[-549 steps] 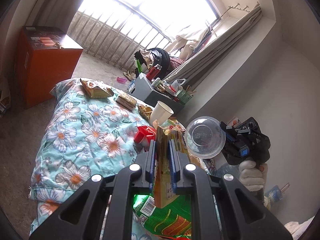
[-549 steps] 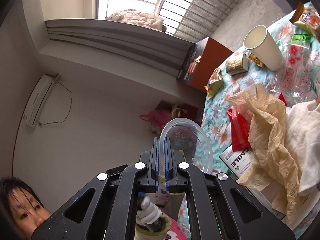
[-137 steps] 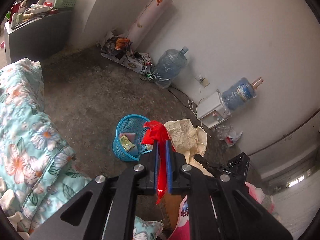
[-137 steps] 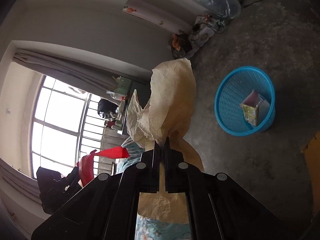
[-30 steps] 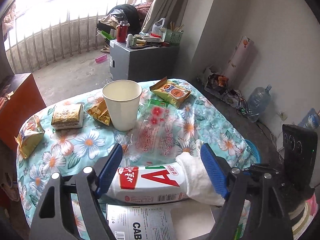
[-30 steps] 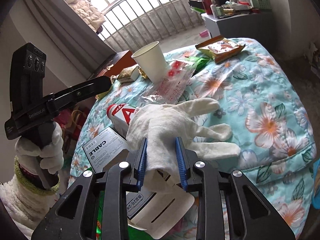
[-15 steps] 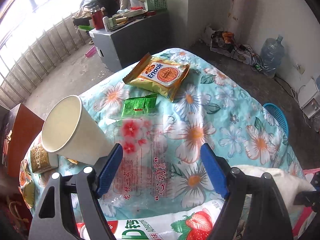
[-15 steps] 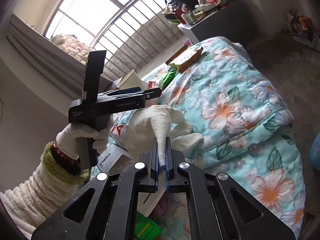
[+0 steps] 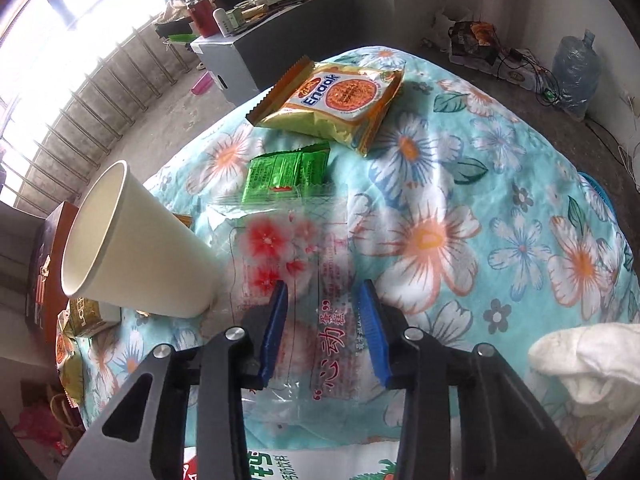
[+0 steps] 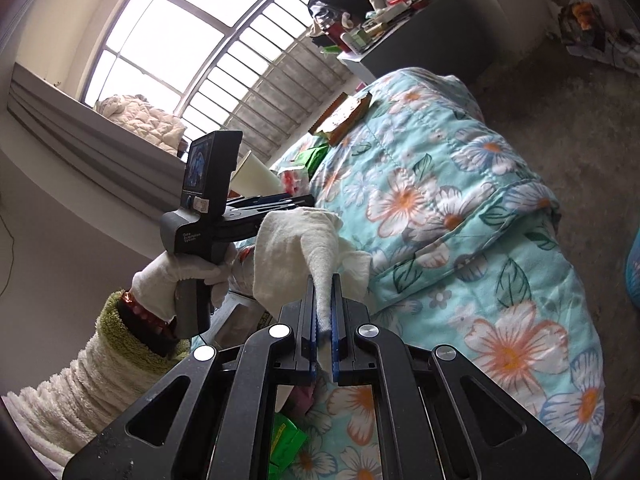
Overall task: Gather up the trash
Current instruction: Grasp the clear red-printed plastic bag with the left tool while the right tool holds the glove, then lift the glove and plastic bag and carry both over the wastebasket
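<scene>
The left tongs (image 9: 323, 334) are pointing steeply down at the flower-printed quilt (image 9: 500, 216) covering the counter, and their blue jaws are closing around a clear plastic wrapper (image 9: 304, 280) printed with red flowers and red lettering; the wrapper is lying flat between the jaws, though whether the pads are already pressing on it cannot be told. In the right wrist view, a white-gloved left hand (image 10: 180, 276) with a fuzzy cream and green sleeve is gripping the handle of those tongs, holding them out over the quilt. Just left of the wrapper a white paper cup (image 9: 132, 248) is standing, its base touching the wrapper's edge. Beyond the wrapper a green foil packet (image 9: 286, 172) is lying on the quilt, and farther still a yellow Enaak snack bag (image 9: 332, 100). Past the quilt a grey cabinet (image 9: 280, 52) is standing by the railed window.

The right tongs (image 10: 325, 324) are angling downward, pinched tight on one finger of a white cloth glove (image 10: 304, 252), which is hanging bunched above the quilt's near edge.
</scene>
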`<action>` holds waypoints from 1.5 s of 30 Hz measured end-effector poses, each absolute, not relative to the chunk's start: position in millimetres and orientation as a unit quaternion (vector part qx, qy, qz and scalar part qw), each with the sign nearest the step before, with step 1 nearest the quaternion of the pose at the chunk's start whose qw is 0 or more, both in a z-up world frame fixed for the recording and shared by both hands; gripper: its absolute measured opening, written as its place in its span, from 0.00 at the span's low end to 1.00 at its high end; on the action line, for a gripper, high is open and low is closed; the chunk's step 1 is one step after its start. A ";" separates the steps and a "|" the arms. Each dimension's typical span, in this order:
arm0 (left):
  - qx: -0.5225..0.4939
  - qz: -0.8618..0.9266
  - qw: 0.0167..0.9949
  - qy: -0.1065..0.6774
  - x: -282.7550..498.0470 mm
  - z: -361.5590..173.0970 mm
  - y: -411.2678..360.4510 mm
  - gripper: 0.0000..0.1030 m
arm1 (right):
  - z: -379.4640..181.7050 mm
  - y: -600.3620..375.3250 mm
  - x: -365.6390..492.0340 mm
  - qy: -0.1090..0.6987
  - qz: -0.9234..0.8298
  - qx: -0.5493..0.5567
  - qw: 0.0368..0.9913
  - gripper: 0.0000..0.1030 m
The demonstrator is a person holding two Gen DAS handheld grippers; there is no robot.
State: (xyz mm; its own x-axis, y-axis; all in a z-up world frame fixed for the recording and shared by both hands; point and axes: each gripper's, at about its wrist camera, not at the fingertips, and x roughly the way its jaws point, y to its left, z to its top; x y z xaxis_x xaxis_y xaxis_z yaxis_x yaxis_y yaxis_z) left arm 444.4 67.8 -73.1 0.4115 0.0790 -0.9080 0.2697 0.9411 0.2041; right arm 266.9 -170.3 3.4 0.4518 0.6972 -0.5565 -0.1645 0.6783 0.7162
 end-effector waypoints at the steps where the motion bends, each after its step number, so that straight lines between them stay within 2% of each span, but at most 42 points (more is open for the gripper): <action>1: 0.154 -0.062 0.824 0.542 443.8 -72.8 69.4 0.23 | 4.7 -171.3 265.0 0.448 0.270 0.298 0.799 0.04; 2: 0.147 -0.065 0.825 0.542 443.4 -72.4 70.7 0.15 | 4.9 -172.0 264.7 0.447 0.270 0.298 0.799 0.04; 4: 0.140 -0.071 0.825 0.543 442.8 -70.6 71.8 0.06 | 4.9 -172.2 265.9 0.448 0.269 0.299 0.798 0.04; 8: 0.122 -0.084 0.839 0.523 430.9 -63.1 71.9 0.00 | 4.0 -174.7 265.2 0.448 0.269 0.302 0.797 0.04; 28: 0.038 -0.162 0.919 0.356 309.9 49.8 77.1 0.00 | 15.4 -192.9 243.7 0.420 0.270 0.362 0.787 0.04; 45: 0.028 -0.215 0.930 0.297 248.5 102.5 48.2 0.00 | 41.4 -219.5 207.9 0.369 0.266 0.385 0.803 0.04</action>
State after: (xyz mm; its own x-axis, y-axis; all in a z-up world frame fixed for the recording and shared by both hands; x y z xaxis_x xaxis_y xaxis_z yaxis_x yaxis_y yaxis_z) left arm 248.5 48.2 102.5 0.7305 -0.3842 -0.5645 0.4172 0.9056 -0.0764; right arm 207.9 -219.5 41.4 0.5860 0.7108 -0.3891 -0.1425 0.5631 0.8140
